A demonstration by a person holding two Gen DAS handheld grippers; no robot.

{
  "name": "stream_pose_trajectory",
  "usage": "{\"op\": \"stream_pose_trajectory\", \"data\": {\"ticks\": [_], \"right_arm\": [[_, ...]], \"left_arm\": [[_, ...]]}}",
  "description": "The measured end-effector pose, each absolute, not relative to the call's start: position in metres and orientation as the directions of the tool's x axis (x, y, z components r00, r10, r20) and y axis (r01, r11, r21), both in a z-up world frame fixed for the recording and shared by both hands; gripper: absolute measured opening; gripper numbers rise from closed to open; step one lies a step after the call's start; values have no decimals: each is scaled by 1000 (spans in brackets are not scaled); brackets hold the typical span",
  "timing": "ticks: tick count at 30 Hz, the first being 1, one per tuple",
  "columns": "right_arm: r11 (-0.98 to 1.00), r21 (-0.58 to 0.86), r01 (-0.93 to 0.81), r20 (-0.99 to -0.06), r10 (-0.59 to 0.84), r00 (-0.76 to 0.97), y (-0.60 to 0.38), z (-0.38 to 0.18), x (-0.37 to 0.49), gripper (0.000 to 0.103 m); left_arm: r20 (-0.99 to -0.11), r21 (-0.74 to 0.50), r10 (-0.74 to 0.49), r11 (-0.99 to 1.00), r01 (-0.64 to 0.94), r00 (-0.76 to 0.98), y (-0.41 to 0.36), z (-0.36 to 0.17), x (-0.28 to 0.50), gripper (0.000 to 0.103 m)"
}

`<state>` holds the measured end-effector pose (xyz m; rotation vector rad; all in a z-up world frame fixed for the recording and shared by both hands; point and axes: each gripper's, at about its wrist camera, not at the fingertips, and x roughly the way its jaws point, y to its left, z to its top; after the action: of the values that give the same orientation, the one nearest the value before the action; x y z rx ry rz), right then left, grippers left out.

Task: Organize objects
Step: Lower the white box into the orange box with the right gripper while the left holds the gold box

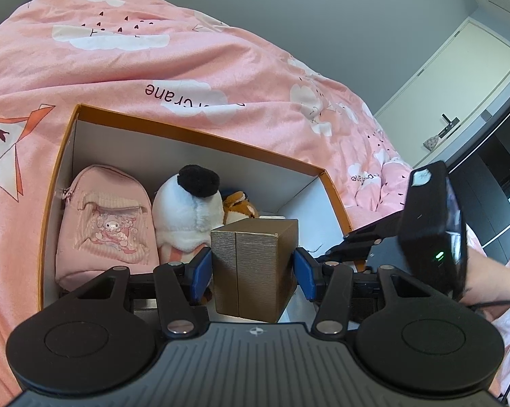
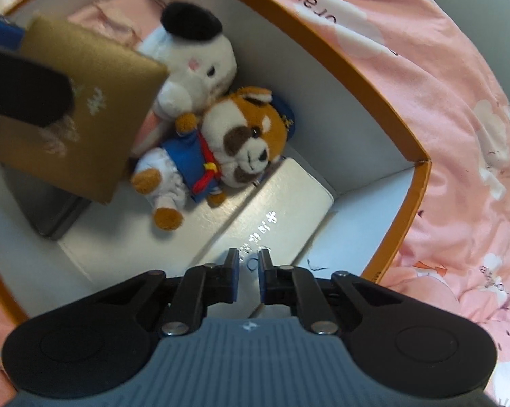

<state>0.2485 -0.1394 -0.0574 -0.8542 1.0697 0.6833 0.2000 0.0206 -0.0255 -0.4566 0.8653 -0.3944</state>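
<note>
The left gripper [image 1: 253,264] clamps the gold box [image 1: 255,268] by its sides, holding it upright over the orange bin [image 1: 200,132] beside 2 plush toys. The right gripper [image 2: 248,279] hovers nearly closed, empty.

From the left wrist we look forward and slightly down, close over the near end of the orange storage box [image 1: 200,129] on the bed [image 1: 119,68], toward the far wall. From the right wrist we look steeply down into the same box [image 2: 373,78], close in. Both views share the gold carton [image 1: 255,268] [image 2: 81,112] and the white plush [image 1: 187,210] [image 2: 197,64].
</note>
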Motion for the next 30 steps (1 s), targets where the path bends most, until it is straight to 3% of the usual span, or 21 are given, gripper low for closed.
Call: {"op": "stream_pose_trajectory", "data": {"ticks": [11,14,23,30], "right_arm": [[548,-96,-831,-981,92,174,-144,-43,249,25],[535,-114,-837,-978,87,189,-137,-52,243,34],[527,-193,-828,-949,113,293,-130,-56,256,37],[475,-152,-867,-971,94,221,-129,-62,258,45]], "left_arm": [[-644,-534,-510,833,142,571,20,-33,202,57],[-647,-532,-509,835,143,568,20,-34,202,55],[-653,-522,-499,842,138,569,20,-35,206,53],[-659,-515,-492,846,135,568,21,-37,211,52]]}}
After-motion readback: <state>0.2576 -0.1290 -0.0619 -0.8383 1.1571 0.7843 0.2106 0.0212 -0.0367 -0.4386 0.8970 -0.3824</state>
